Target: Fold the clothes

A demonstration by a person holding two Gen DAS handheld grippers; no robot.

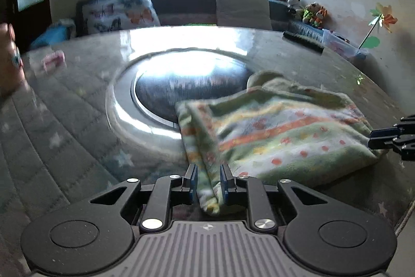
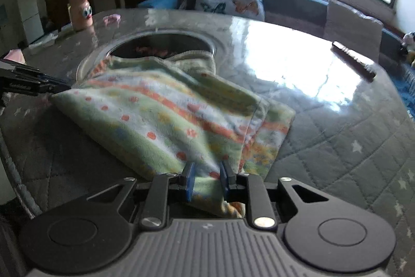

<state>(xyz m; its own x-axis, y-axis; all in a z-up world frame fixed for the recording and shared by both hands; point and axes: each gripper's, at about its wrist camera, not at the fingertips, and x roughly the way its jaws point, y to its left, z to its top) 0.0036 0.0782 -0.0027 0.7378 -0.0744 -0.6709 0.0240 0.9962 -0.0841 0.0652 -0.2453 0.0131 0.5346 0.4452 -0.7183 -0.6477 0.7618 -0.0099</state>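
pale green fleece garment (image 2: 160,118) with orange stripes and red dots; grey quilted table cover (image 2: 337,147) with white stars.

Garment (image 2: 166,116) on table (image 2: 337,136)

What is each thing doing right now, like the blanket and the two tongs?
Blanket: folded over, lying on the table, both near corners pinched.
Left tongs: shut on blanket.
Right tongs: shut on blanket.
Pink toy: standing upright.
Table: covered, shiny.
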